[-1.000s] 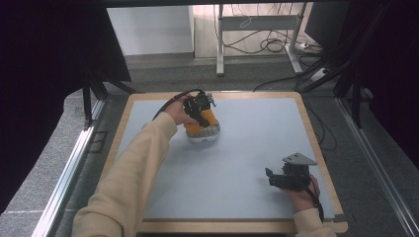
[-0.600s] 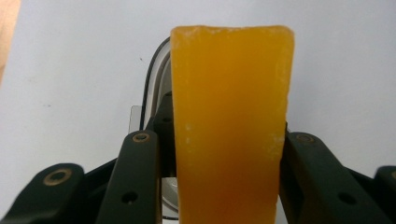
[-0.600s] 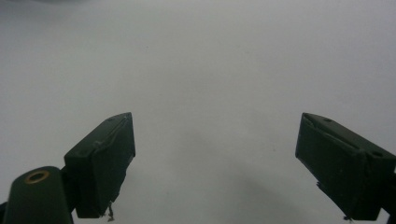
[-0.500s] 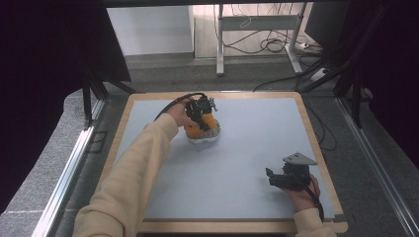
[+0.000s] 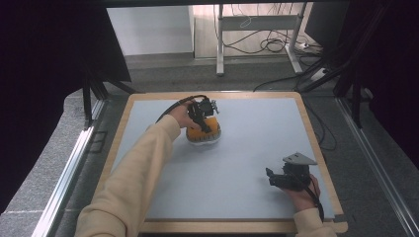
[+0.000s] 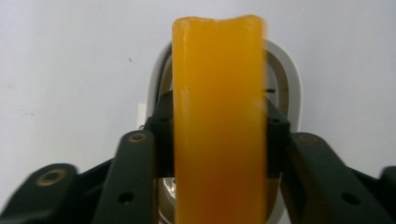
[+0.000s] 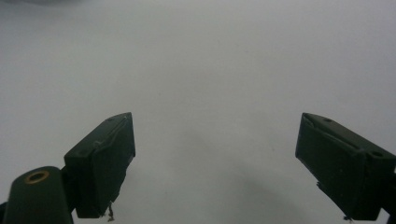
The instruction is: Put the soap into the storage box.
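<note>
- 2 grippers, 1 orange-and-white thing, 1 table with a pale blue mat inside a wooden frame (image 5: 316,148).
- Near edge, right side: right gripper (image 5: 271,176) low over the mat, jaws wide apart with nothing between them; the right gripper view (image 7: 212,158) has bare grey mat past both black jaws.
- The right hand (image 5: 301,192) is cut off by the bottom edge, and 1 grey 3-cornered plate sits on top of that gripper.
- Farther back, left of centre: left gripper (image 5: 206,126) clamped on the orange piece (image 5: 200,132).
- In the left gripper view (image 6: 218,135) both jaws press the 2 sides of the orange piece (image 6: 217,121), with a white oval base (image 6: 285,70) on the mat behind it.
- Against 1 s ago: left gripper and orange piece sit at about the same spot on the mat, the gripper turned slightly; right gripper unmoved.
- Hard to tell: what the thing is, since the orange piece blocks most of the white base and runs off the bottom edge up close.
- The left sleeve (image 5: 133,182) is cut off at the bottom.
- Beyond the table: desk legs and cables (image 5: 267,44) on the floor.
</note>
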{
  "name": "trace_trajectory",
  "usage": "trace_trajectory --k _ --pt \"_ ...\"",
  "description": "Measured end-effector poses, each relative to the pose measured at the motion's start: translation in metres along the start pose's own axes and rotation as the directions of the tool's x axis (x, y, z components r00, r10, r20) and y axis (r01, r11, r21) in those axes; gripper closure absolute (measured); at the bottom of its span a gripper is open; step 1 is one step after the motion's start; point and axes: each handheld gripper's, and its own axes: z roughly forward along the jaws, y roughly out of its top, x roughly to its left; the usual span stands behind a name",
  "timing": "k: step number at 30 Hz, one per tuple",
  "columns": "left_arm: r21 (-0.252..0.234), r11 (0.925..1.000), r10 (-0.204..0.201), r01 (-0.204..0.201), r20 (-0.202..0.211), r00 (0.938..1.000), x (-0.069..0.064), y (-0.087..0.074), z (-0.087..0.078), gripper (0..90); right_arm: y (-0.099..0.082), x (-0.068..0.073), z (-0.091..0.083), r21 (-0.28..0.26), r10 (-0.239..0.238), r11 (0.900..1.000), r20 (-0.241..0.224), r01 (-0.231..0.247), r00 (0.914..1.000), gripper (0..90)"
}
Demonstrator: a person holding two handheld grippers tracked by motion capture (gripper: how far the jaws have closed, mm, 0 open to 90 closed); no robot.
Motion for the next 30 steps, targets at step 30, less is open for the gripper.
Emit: trace_trajectory --k 30 --pt "-0.246 0.9503 -0.218 0.190 -0.093 0.9715 -0.030 -0.047 -0.066 29.3 0.001 0.002 0.000 -0.002 -0.005 1.0000 0.004 0.005 1.0000 12.1"
